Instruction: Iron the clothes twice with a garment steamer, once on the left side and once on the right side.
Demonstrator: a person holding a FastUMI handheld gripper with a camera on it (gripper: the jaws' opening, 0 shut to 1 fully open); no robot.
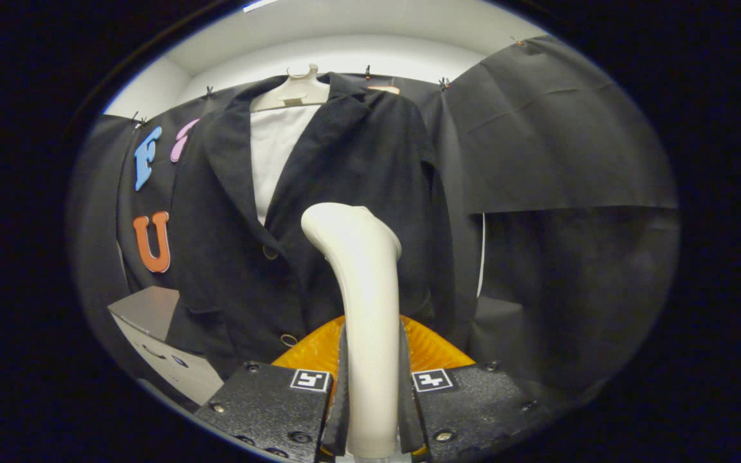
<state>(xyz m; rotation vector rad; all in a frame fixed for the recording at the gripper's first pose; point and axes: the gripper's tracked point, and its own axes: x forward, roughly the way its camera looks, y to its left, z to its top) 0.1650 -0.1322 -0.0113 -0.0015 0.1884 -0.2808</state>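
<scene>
I am clenching the gripper (pixel 370 386) on the cream plastic garment steamer (pixel 361 308), both fingers pressing its handle. I am aiming its head at the far black blazer (pixel 345 167) hanging on a pale mannequin hanger (pixel 293 90), ready for stroking.

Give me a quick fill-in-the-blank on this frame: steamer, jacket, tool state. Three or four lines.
1. The tool is shut on the cream ____ of the garment steamer.
2. The dark jacket hangs on a ____ against the booth wall.
3. Under the open jacket shows a ____ shirt.
4. The steamer's head sits in front of the jacket's ____.

Missing words: handle; hanger; white; front
</scene>
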